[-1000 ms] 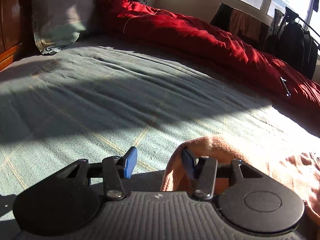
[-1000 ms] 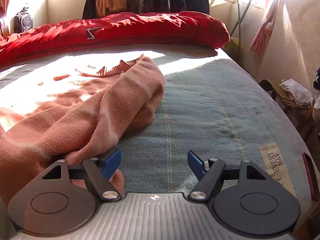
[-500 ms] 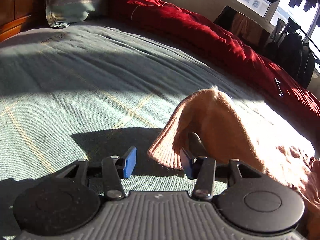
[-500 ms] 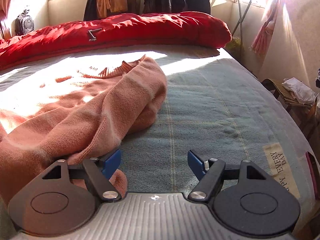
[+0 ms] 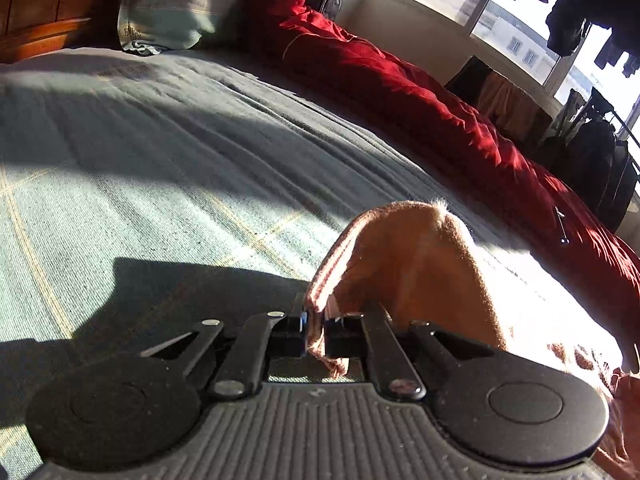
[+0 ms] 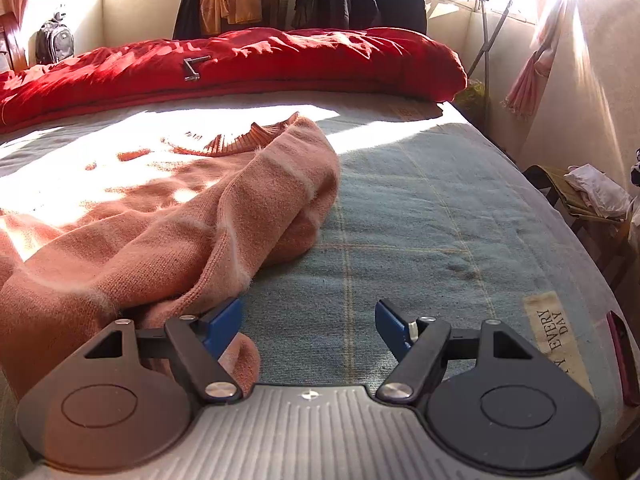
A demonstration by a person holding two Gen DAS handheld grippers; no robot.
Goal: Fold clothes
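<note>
Left gripper [image 5: 315, 330] has just clamped onto the ribbed edge of the pink sweater [image 6: 168, 216], right gripper [image 6: 308, 322] spread, empty at its 3 o'clock edge; sweater rumpled on bed [image 6: 420, 208], folding barely started.

My left gripper [image 5: 314, 330] is matt black plastic with bright metal rivets; my right gripper [image 6: 308, 322] adds glossy blue pads. The sweater [image 6: 168, 232] is fuzzy pink knit, the bedspread [image 6: 420, 208] coarse matt weave, the duvet [image 6: 248, 60] smooth red cloth, the headboard [image 5: 36, 8] polished wood.
</note>
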